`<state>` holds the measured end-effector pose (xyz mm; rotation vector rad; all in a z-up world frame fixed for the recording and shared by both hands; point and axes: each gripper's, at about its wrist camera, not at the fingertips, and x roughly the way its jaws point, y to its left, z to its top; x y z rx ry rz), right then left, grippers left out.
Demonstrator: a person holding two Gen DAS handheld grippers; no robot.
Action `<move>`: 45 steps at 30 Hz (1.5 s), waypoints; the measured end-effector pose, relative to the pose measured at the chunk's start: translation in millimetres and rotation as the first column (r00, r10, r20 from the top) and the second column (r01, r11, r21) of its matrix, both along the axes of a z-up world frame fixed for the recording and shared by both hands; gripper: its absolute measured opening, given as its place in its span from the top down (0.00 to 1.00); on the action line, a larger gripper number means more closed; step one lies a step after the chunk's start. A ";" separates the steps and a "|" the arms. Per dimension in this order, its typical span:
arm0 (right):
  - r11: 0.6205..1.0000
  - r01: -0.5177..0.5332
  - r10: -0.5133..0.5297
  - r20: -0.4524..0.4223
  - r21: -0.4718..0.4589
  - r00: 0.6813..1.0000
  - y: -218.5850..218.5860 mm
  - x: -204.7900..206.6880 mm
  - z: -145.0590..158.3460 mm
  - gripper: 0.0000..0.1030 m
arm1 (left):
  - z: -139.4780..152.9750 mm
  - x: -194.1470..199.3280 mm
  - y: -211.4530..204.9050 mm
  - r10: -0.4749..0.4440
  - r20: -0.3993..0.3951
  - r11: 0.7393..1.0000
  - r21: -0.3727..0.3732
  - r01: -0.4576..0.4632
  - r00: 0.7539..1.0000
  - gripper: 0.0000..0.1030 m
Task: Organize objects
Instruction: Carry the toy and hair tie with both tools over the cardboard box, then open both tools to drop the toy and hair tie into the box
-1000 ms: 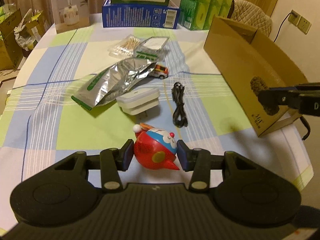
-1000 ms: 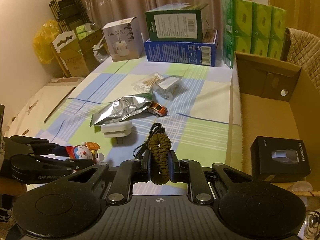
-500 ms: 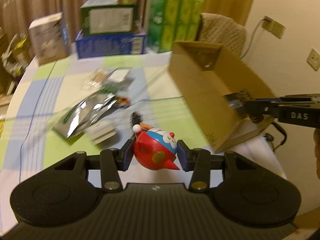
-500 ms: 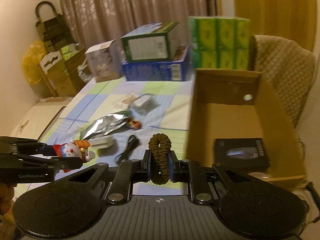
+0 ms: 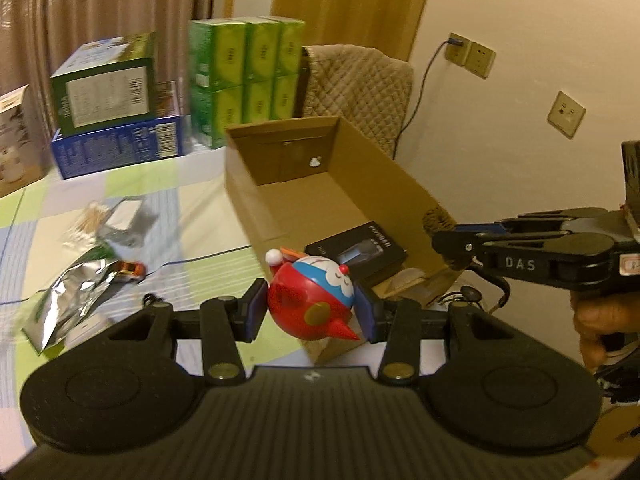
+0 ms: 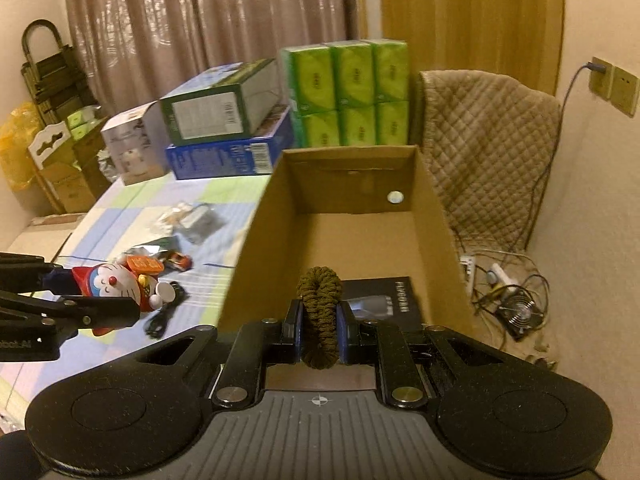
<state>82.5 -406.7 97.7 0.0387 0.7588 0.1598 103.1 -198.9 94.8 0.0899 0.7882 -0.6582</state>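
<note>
left gripper (image 5: 311, 311): jaws grasping toy figure (image 5: 310, 298), frame centre | right gripper (image 6: 319, 328): jaws clenched on braided band (image 6: 319, 316) | cardboard box (image 6: 272, 216) behind

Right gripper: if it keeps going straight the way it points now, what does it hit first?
Probably the black product box lying on the floor of the cardboard box. The right gripper, shut on the brown hair tie, aims into the open carton; depth is unclear.

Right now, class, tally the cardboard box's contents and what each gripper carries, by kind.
Black boxes in the cardboard box: 1
Toy figures in the left gripper: 1
Braided loops in the right gripper: 1
Total: 3
</note>
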 end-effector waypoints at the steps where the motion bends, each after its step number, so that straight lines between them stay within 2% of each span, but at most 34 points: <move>1: 1.000 0.007 -0.007 -0.001 0.001 1.000 -4.4 1.7 -0.5 0.87 | 0.7 1.5 -5.3 -0.006 -0.001 1.000 0.000 0.006 1.000 0.60; 12: 0.997 0.077 -0.076 -0.024 0.032 0.997 -44.9 19.0 -13.5 0.87 | -3.4 35.1 -61.0 -0.074 -0.019 0.997 0.015 0.074 0.997 0.60; 20: 0.994 0.104 -0.102 -0.039 0.045 0.994 -59.1 24.7 -20.4 0.87 | -24.6 52.2 -88.5 -0.104 -0.049 0.994 0.040 0.106 0.993 0.60; 23: 0.992 0.110 -0.109 -0.037 0.054 0.993 -62.1 25.3 -20.3 0.87 | -28.8 57.3 -86.0 -0.065 -0.051 0.997 0.035 0.067 0.997 0.56; 28: 0.992 0.108 -0.106 -0.038 0.059 0.994 -61.5 26.4 -20.2 0.87 | -25.6 56.1 -75.0 -0.049 -0.035 0.998 0.035 0.050 0.998 0.55; 32: 0.993 0.097 -0.094 -0.040 0.066 0.995 -57.2 27.1 -19.5 0.87 | -21.6 52.0 -63.8 -0.022 -0.017 0.999 0.035 0.022 1.000 0.45; 41: 0.990 0.080 -0.079 -0.016 0.118 0.997 -46.5 33.7 -13.7 0.87 | -17.2 46.5 -41.5 0.016 -0.013 1.000 0.020 -0.016 1.000 0.42; 42: 0.987 0.078 -0.078 -0.006 0.137 0.997 -46.5 35.2 -13.0 0.82 | -17.2 46.6 -40.2 0.018 -0.016 1.000 0.016 -0.018 1.000 0.42; 43: 0.984 0.082 -0.083 0.001 0.161 0.997 -47.5 36.6 -12.7 0.62 | -17.1 46.6 -38.6 0.021 -0.017 1.000 0.014 -0.021 1.000 0.41; 45: 0.974 0.101 -0.107 0.021 0.202 0.994 -50.7 37.1 -10.4 0.36 | -16.0 45.9 -35.3 0.024 -0.008 1.000 0.019 -0.024 1.000 0.39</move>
